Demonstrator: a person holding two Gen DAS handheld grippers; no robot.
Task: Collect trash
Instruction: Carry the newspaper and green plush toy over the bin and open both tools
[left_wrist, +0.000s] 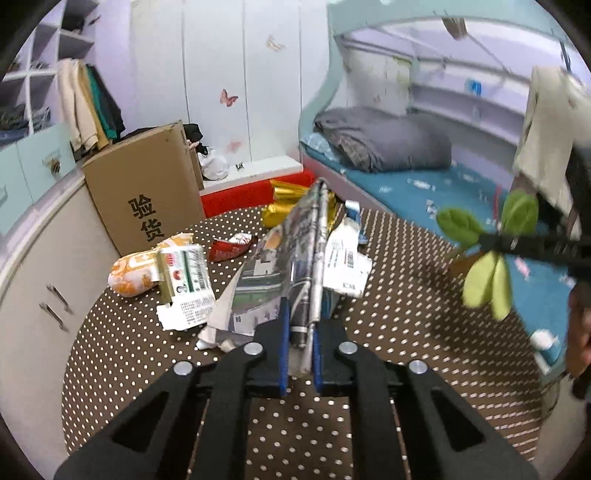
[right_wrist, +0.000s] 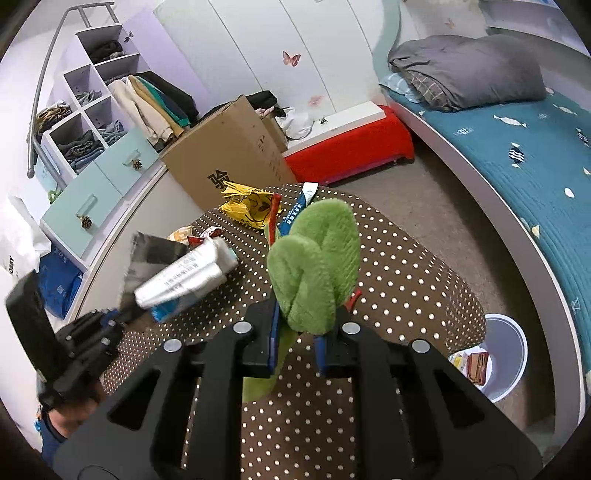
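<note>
The left tongs (left_wrist: 300, 347) are clamped on a crumpled printed wrapper (left_wrist: 295, 258), which stands up between the blue pads above the dotted counter (left_wrist: 388, 332). The right tongs (right_wrist: 297, 343) are closed on a green plush leaf (right_wrist: 314, 266), lifted over the same counter.

More trash lies on the counter ahead of the left tongs: an orange bag (left_wrist: 136, 273) with a torn printed box (left_wrist: 186, 284) against it, a red wrapper (left_wrist: 232, 247), white papers (left_wrist: 347, 262) just behind the held wrapper, and a gold foil bag (left_wrist: 284, 206) at the far edge. In the right view the far edge carries a yellow bag (right_wrist: 251, 206) and a blue-and-white strip (right_wrist: 295, 214).

A cardboard box (left_wrist: 144, 199) stands against the counter's far left side, a red bench (right_wrist: 351, 151) beyond it. The bed (right_wrist: 517, 155) with a grey blanket (right_wrist: 469, 70) runs along the right. A white bin (right_wrist: 506, 354) sits on the floor between counter and bed, with wrappers inside.
</note>
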